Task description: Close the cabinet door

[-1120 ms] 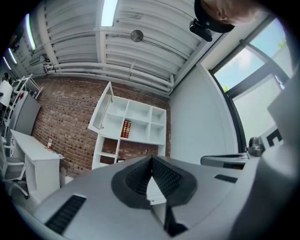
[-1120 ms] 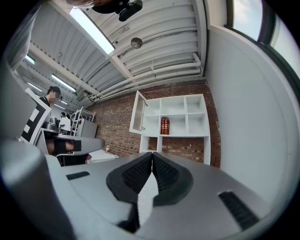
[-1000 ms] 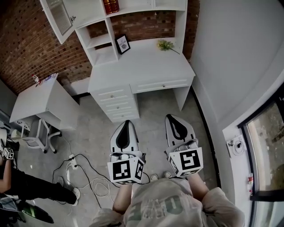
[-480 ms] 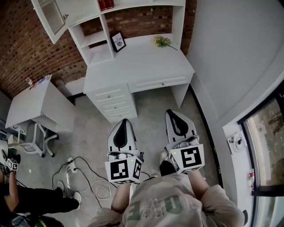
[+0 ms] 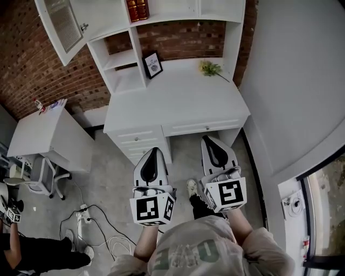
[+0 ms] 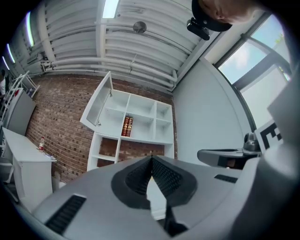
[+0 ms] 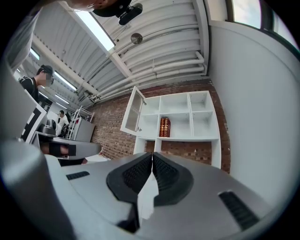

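Observation:
The white cabinet door (image 5: 62, 28) with a glass pane stands swung open at the upper left of the white shelf unit (image 5: 161, 12). The door (image 6: 97, 105) shows ahead in the left gripper view and the door (image 7: 133, 111) in the right gripper view. Two red books (image 5: 135, 9) stand on the shelf beside it. My left gripper (image 5: 152, 154) and right gripper (image 5: 211, 142) are both shut and empty, side by side, over the floor in front of the white desk (image 5: 172, 97), well short of the door.
A framed picture (image 5: 152, 63) and a small flower sprig (image 5: 210, 68) lie on the desk. A smaller white table (image 5: 46, 132) stands at left, with cables (image 5: 94, 223) on the floor. The white wall (image 5: 302, 81) is close on the right. Another person (image 5: 32, 259) is at lower left.
The desk and shelf unit have come closer in the head view as I walked forward. Both grippers moved forward with me and stayed shut.

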Demonstrator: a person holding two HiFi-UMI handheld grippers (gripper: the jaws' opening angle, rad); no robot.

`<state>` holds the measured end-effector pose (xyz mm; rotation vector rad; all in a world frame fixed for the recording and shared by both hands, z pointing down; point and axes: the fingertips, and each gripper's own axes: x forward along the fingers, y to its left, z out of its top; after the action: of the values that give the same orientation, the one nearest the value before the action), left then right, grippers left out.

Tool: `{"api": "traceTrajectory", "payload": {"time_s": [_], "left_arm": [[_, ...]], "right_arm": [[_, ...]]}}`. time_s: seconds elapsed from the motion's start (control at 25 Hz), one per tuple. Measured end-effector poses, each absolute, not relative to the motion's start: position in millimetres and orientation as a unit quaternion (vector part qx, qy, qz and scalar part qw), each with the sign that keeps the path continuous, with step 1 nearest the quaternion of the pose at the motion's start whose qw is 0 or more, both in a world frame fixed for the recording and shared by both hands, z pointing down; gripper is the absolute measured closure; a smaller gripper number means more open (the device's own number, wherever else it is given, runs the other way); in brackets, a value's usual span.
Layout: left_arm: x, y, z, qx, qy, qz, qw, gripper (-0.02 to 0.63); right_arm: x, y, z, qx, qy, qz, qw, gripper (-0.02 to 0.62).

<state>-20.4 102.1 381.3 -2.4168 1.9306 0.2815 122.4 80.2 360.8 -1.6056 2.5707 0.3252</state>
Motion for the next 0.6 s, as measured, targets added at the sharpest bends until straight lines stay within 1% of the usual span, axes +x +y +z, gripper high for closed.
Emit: {"api": "traceTrajectory", "payload": {"time_s": [0.32,0.6], "left_arm": [[-29,-67,325,-0.749,0.651,0.114,0.038,0.592],[-44,-173,291,-0.724,0.679,0.114,0.046,0.592]], "right_arm": [[120,-97,314,-0.497,0.857,0.126,0.047,0.577],[100,-212,288,-0.456,0.88,0.12,0.062,0.577]]}}
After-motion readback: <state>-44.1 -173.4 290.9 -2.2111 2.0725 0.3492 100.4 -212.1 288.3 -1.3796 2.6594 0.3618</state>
